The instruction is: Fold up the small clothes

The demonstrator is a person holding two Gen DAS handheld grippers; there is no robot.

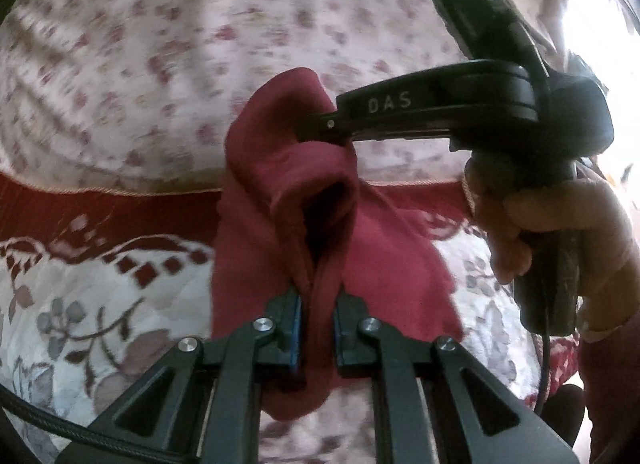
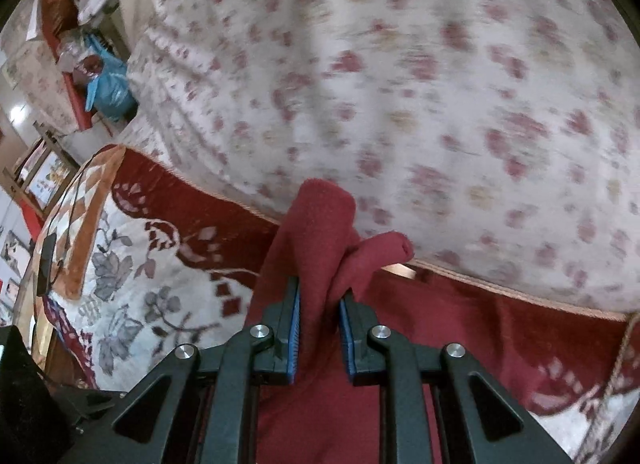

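Note:
A small dark red garment hangs lifted above the bed, bunched into folds. My left gripper is shut on a pinched ridge of its cloth, blue pads pressing from both sides. In the left wrist view the right gripper comes in from the right, held by a hand, its tips buried in the garment's upper edge. In the right wrist view my right gripper is shut on the same red garment, which rises between the pads and droops over to the right.
Under the garment lies a white sheet with small red flowers and a red and white floral blanket. At the far left of the right wrist view are a blue bag and cluttered shelves.

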